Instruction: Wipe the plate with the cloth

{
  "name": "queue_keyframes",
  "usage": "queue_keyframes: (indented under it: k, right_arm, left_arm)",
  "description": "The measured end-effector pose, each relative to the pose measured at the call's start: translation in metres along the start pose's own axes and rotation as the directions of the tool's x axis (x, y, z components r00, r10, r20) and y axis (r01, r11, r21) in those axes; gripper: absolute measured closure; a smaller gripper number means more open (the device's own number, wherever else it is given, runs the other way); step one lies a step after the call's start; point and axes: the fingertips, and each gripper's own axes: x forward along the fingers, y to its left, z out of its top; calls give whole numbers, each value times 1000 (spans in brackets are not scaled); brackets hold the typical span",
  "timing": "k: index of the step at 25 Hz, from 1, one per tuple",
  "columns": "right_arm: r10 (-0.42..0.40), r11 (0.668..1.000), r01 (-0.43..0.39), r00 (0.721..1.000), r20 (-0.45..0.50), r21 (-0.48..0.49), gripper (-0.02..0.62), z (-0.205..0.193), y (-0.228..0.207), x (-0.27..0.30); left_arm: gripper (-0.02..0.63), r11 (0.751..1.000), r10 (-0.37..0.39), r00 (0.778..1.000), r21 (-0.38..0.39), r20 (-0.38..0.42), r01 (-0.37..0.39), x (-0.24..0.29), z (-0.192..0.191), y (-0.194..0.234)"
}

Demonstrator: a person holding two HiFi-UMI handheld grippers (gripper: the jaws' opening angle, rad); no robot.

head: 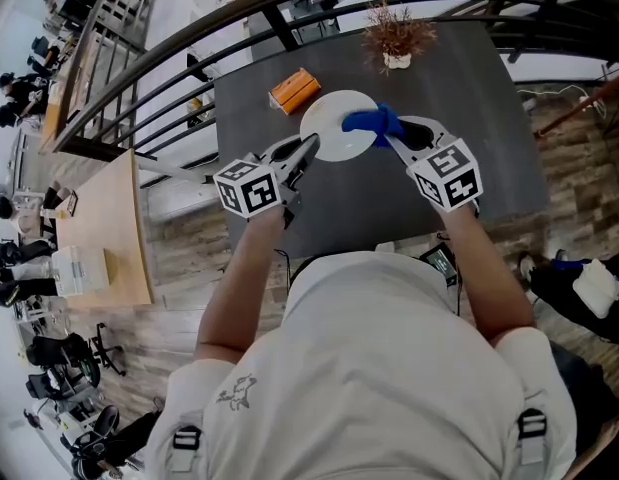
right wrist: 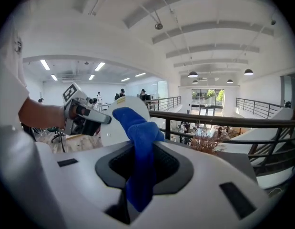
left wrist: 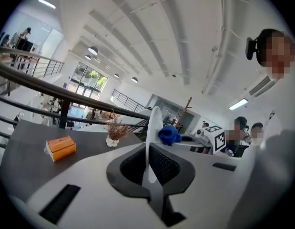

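Above the table (head: 469, 98), the plate (head: 339, 125) is clamped by its rim in the closed left gripper (head: 309, 148) (judged stiff, slick, breakable), with the soft cloth (head: 372, 121) pinched in the closed right gripper (head: 391, 136) at its face.

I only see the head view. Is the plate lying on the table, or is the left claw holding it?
Observer: Holding it. The left gripper view shows the left claw shut on the rim of the plate, which is seen edge-on.
Operator: Is the blue cloth just lying on it?
Observer: No. The right gripper view shows the right claw shut on the cloth, with a strip running back between its jaws.
Operator: Which side of the plate is it on?
Observer: In the left gripper view the blue bunch sits against the side of the plate facing away from the orange box.
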Motion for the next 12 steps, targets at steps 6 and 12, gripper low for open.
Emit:
queue_keyframes:
  k: [6, 12]
  right_arm:
    - [69, 995, -77, 990, 127, 56, 509, 61, 3, -17]
    - [144, 989, -148, 970, 195, 6, 509, 115, 25, -26]
  left_arm:
    - [591, 963, 59, 998, 265, -37, -47, -7, 13, -4]
    - [591, 789, 168, 984, 607, -62, -96, -15, 23, -12]
